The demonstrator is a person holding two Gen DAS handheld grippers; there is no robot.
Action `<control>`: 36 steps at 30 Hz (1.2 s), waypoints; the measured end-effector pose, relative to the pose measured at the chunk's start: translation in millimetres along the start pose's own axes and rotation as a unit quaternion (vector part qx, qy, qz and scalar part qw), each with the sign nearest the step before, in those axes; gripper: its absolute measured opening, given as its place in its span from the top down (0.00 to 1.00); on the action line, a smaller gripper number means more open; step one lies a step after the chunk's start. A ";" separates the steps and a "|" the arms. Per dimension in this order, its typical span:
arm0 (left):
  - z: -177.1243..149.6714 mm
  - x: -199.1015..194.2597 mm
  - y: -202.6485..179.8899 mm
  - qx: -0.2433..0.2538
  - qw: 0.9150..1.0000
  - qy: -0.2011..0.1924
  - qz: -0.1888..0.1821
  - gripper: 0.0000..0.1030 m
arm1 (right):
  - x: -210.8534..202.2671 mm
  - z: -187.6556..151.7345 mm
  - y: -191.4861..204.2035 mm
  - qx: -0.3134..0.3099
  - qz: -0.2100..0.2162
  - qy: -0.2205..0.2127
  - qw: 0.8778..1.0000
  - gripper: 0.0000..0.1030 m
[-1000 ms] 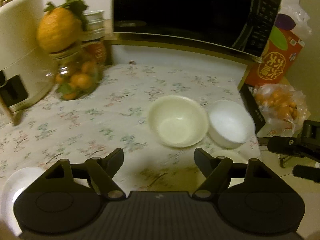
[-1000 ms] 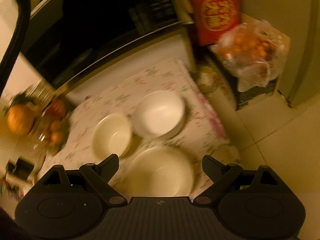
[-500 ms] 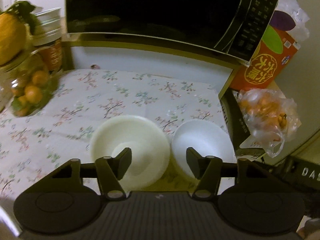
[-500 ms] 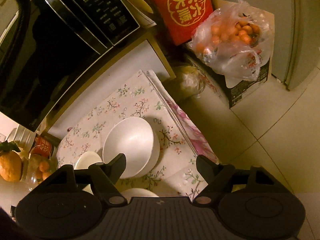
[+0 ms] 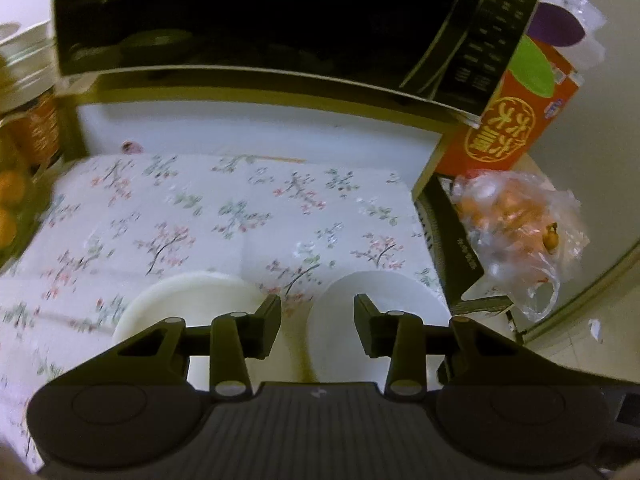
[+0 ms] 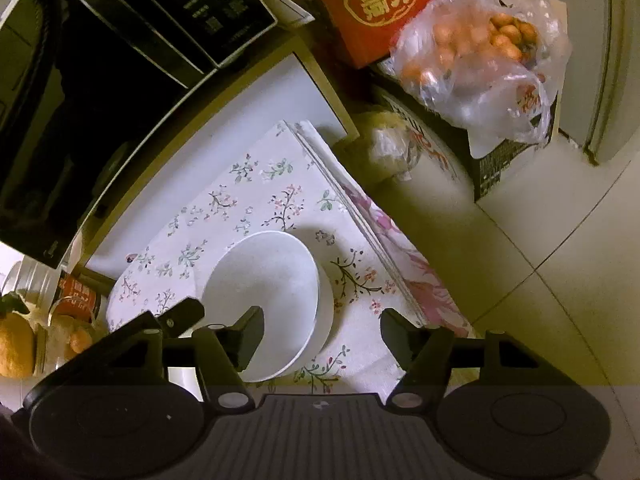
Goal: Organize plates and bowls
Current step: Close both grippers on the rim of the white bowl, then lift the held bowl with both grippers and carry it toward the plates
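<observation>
Two bowls stand side by side on the floral tablecloth (image 5: pixel 240 208): a cream bowl (image 5: pixel 192 300) on the left and a white bowl (image 5: pixel 380 292) on the right. My left gripper (image 5: pixel 317 312) hovers over the gap between them. Its jaws are closing, with the white bowl's left rim between them and no pad pressing on it. In the right wrist view my right gripper (image 6: pixel 322 320) straddles the right rim of the white bowl (image 6: pixel 272 280), one finger (image 6: pixel 252 324) inside and the other outside. Its jaws are closing too, apart from the rim.
A black microwave (image 5: pixel 240 20) stands at the back. A red box (image 5: pixel 516 120) and a bag of oranges (image 5: pixel 516 220) sit off the table's right edge. A jar of fruit (image 5: pixel 12 192) is at the left. Tiled floor (image 6: pixel 560 280) lies to the right.
Both grippers have come forward and down onto the bowls, and their jaws have narrowed. The plate seen earlier in the right wrist view has dropped out of sight.
</observation>
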State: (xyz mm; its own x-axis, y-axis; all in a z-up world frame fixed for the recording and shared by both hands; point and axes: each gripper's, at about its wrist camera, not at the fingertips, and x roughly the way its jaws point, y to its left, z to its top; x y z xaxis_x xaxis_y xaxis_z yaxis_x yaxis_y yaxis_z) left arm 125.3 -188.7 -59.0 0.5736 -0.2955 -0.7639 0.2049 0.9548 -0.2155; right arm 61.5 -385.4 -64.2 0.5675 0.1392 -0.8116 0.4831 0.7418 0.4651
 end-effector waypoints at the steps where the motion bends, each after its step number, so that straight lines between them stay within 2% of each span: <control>1: 1.8 1.6 -2.1 0.007 1.000 -0.003 -0.003 0.65 | 2.1 0.6 -0.9 0.004 0.000 0.002 1.000 0.40; 4: 5.7 6.7 -10.8 0.042 0.999 -0.006 -0.005 0.66 | 7.4 0.9 -2.8 0.013 -0.002 0.008 1.000 0.43; 7: 6.7 16.9 -18.3 0.077 0.997 0.011 0.003 0.67 | 11.5 1.5 -3.4 0.018 -0.002 0.012 1.000 0.45; 9: 7.4 22.9 -20.0 0.088 0.996 0.023 0.000 0.70 | 12.9 1.8 -2.9 0.016 -0.006 0.013 1.000 0.48; 11: 7.9 27.9 -21.3 0.101 0.994 0.030 0.003 0.78 | 14.9 1.5 -2.7 0.017 -0.007 0.015 1.000 0.53; 12: 7.1 30.2 -22.3 0.111 0.993 0.033 0.008 0.79 | 15.8 0.8 -2.9 0.018 -0.003 0.017 1.000 0.57; 14: 4.6 32.6 -25.7 0.131 0.990 0.036 0.024 0.88 | 18.7 -0.5 -3.1 0.019 0.002 0.024 1.000 0.64; 16: 4.3 29.8 -27.4 0.140 0.989 0.032 0.027 0.91 | 20.2 -1.5 -2.7 0.017 0.000 0.028 0.999 0.80; 18: 5.2 22.8 -27.9 0.133 0.991 0.026 0.020 0.92 | 19.1 -0.8 -2.8 0.020 0.002 0.027 0.999 0.90; 19: 5.4 19.6 -28.5 0.132 0.991 0.024 0.021 0.93 | 16.7 0.2 -2.8 0.022 0.003 0.024 0.999 0.91; 22: 5.5 10.7 -31.0 0.134 0.990 0.019 0.029 0.94 | 9.4 1.9 0.6 0.009 0.001 0.010 1.000 0.91; 30: -0.1 -30.4 -26.8 0.094 0.995 0.004 0.011 0.96 | -14.2 7.8 1.6 0.004 0.013 -0.010 1.000 0.92; 36: -8.9 -68.7 -3.8 0.027 1.000 -0.006 -0.005 0.96 | -47.1 6.4 16.4 -0.036 0.042 -0.029 0.998 0.92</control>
State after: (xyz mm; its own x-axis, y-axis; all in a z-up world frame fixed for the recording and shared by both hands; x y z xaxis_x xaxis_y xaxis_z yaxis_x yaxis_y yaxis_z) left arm 78.1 -171.8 -11.1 0.5806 -0.3055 -0.7547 0.2533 0.9487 -0.1892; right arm 47.0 -384.1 -16.1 0.6425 0.1674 -0.7478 0.3836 0.7745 0.5030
